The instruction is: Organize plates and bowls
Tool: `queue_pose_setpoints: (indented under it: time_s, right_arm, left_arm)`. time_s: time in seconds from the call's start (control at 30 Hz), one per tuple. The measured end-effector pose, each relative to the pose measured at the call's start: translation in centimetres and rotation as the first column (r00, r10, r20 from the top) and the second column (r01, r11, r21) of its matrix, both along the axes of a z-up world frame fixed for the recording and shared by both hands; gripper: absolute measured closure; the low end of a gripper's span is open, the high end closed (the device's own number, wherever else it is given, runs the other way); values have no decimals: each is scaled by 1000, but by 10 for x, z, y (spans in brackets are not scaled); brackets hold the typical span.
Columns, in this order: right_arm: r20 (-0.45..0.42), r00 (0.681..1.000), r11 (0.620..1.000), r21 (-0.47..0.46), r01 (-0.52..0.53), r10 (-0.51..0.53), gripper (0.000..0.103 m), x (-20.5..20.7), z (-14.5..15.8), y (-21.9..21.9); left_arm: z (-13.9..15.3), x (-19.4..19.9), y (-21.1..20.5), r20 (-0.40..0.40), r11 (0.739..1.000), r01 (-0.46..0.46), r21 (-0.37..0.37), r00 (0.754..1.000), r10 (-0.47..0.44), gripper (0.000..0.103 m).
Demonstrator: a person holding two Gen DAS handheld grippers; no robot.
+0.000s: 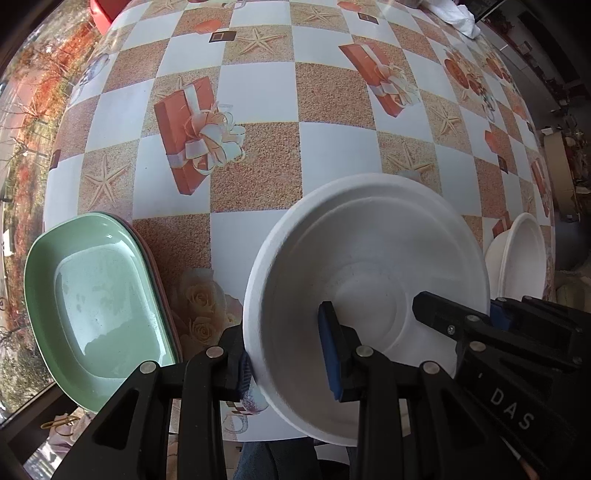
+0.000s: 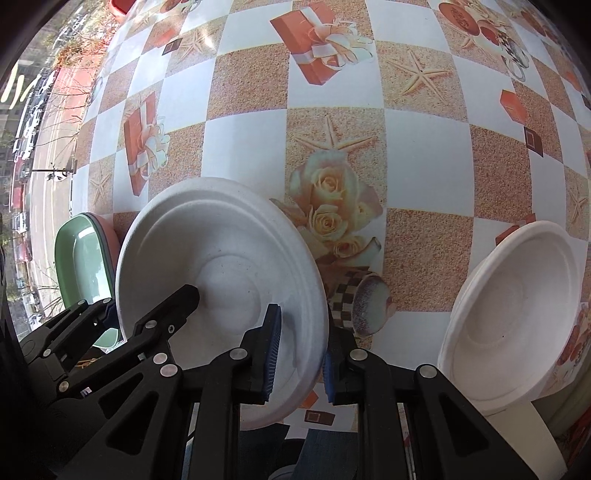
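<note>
A white paper bowl (image 1: 369,273) sits at the table's near edge, also in the right wrist view (image 2: 221,258). My left gripper (image 1: 288,354) straddles its left rim, one blue pad outside and one inside, jaws still apart. My right gripper (image 2: 299,354) straddles its right rim the same way, and shows in the left wrist view (image 1: 458,321). A green plate (image 1: 99,299) lies on a pink plate to the left, also in the right wrist view (image 2: 85,266). A second white paper bowl (image 2: 517,325) sits at the right, also in the left wrist view (image 1: 521,254).
The table (image 1: 332,92) has a checkered cloth with gift-box and starfish prints. A white crumpled cloth (image 1: 458,14) lies at the far right. A window with a street view is to the left. The table's near edge runs just under both grippers.
</note>
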State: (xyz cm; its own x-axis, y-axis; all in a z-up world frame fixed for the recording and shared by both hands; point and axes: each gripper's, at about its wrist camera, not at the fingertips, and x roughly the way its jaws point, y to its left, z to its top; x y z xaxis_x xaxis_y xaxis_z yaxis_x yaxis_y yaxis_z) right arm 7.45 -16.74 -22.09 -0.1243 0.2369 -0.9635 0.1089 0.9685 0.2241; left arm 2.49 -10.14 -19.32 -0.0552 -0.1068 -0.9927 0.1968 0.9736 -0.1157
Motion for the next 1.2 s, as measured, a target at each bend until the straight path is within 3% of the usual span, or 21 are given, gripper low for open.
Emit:
queue_pose_setpoints:
  time_s: [0.23, 0.5, 0.83, 1.2]
  right_arm:
    - [60, 995, 996, -13, 86, -85, 81, -19, 31, -11]
    - [90, 983, 986, -43, 163, -159, 81, -55, 63, -49]
    - [76, 969, 967, -80, 242, -236, 81, -75, 68, -141]
    - [51, 980, 976, -96, 196, -192, 81, -60, 44, -185]
  left_arm:
    - [28, -12, -12, 56, 996, 81, -26, 995, -80, 69]
    - [62, -20, -70, 113, 981, 182, -64, 978, -174, 69]
    - [57, -37, -166, 101, 964, 260, -56, 962, -253, 67]
    - [24, -29, -198, 49, 979, 202, -29, 978, -200, 67]
